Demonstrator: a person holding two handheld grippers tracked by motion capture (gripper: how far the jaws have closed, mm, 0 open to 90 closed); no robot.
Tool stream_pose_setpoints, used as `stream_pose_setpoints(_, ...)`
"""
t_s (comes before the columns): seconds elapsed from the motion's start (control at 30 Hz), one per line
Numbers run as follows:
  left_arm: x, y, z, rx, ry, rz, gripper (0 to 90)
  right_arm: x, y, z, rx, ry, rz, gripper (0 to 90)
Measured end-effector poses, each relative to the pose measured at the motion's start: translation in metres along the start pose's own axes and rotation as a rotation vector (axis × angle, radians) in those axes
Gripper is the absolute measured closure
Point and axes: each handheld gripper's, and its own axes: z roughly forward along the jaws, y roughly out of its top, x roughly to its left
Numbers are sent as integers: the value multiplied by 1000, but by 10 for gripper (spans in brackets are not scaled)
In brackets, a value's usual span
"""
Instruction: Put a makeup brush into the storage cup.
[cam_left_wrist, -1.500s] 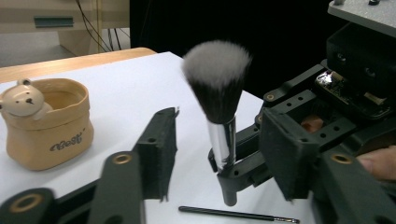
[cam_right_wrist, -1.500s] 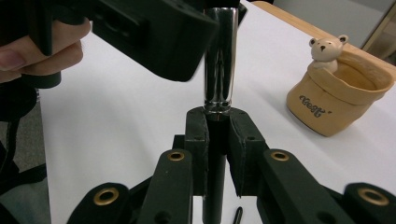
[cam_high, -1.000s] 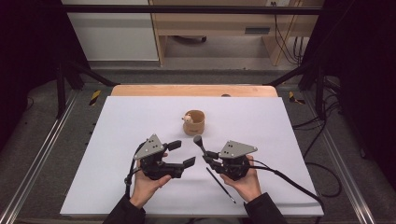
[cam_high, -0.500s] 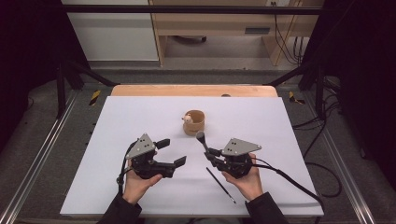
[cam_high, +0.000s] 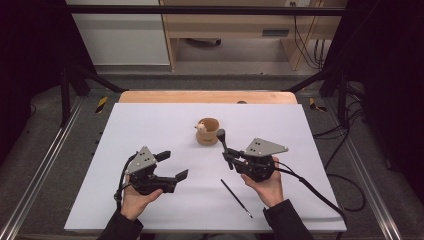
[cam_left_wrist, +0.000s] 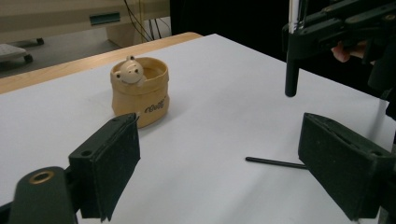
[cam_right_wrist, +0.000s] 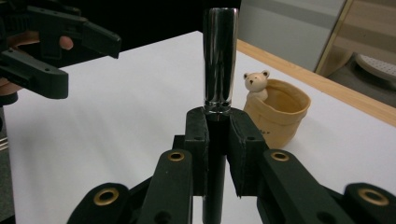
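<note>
Fingers (cam_right_wrist: 243, 140) of right gripper (cam_right_wrist: 218, 154) clamped the pen (cam_right_wrist: 219, 60); left gripper (cam_left_wrist: 219, 163) had just been opening, jaws wide, empty.

Two black grippers, left gripper (cam_high: 170, 166) and right gripper (cam_high: 224, 145), each topped by a grey three-cornered plate with small holes, brass-ringed pivot screws, flat black jaw pads, black trailing cables; dark sleeves (cam_high: 117, 227) at both wrists.
</note>
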Motion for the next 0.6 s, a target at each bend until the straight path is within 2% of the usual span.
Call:
stream_pose_setpoints(0.17, 6, -4, -7, -3, 26, -11, 125, -2, 8, -2, -13, -13, 5, 793)
stream_pose_setpoints(0.6, 21, -19, -24, 35, 116, 1, 135, -7, 22, 3, -56, -35, 45, 793)
